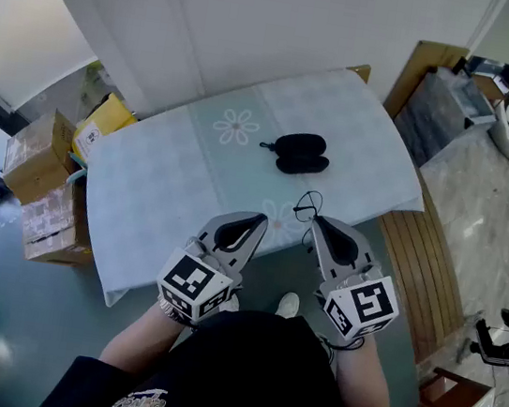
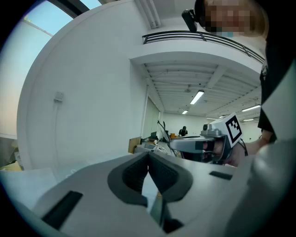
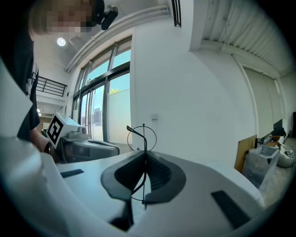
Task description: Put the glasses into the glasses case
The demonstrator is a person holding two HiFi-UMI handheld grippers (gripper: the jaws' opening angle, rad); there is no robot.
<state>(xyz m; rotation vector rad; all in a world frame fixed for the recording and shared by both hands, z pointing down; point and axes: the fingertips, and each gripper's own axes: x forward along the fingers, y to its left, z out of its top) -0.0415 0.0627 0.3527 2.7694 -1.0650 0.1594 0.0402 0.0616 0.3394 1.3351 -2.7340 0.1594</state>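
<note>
The black glasses case (image 1: 299,153) lies open on the pale tablecloth, past the middle of the table. Thin black wire glasses (image 1: 308,206) stick up from the tip of my right gripper (image 1: 316,220), which is shut on them near the table's front edge. In the right gripper view the glasses (image 3: 142,139) stand upright between the closed jaws, one round lens above the tip. My left gripper (image 1: 258,218) is shut with nothing in it, held level beside the right one. In the left gripper view my left gripper (image 2: 148,159) has its jaws pressed together.
The table (image 1: 163,184) carries a light cloth with a flower print. Cardboard boxes (image 1: 45,176) stand on the floor to the left. A wooden bench (image 1: 424,271) runs along the right side, with a grey crate (image 1: 439,112) beyond it.
</note>
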